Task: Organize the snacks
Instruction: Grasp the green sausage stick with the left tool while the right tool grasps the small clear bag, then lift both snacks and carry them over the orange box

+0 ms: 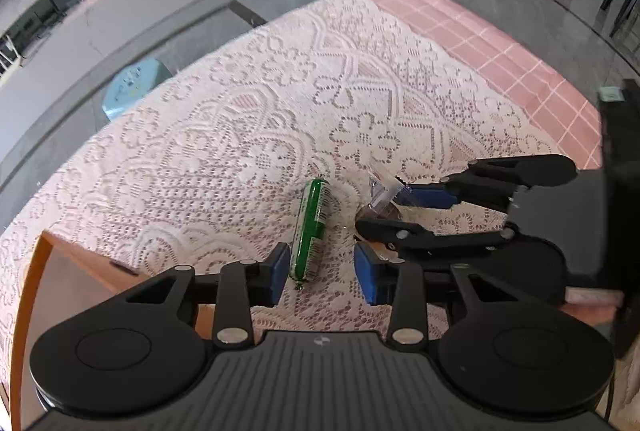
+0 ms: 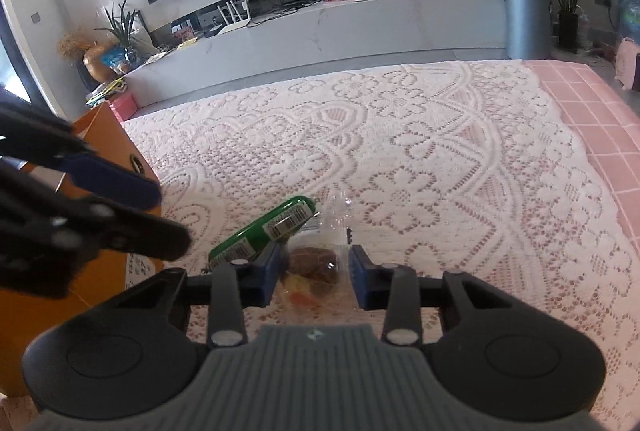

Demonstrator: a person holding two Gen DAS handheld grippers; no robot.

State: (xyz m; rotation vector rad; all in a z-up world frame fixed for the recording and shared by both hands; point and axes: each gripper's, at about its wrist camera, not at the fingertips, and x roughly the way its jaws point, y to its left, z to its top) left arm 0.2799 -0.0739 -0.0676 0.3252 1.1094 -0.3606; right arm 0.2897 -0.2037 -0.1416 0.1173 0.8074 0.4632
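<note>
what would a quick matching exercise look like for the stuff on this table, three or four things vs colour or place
Things:
1. sausage stick
2. clear snack packet
3. box
4. lace cloth

Descriptions:
A. orange, at the table's left edge
B. green wrapper with a barcode
C. white, spread over a pink checked cloth
D. see-through, brown snack inside, between the right gripper's pads

Pairs: 1-B, 2-D, 3-A, 4-C
</note>
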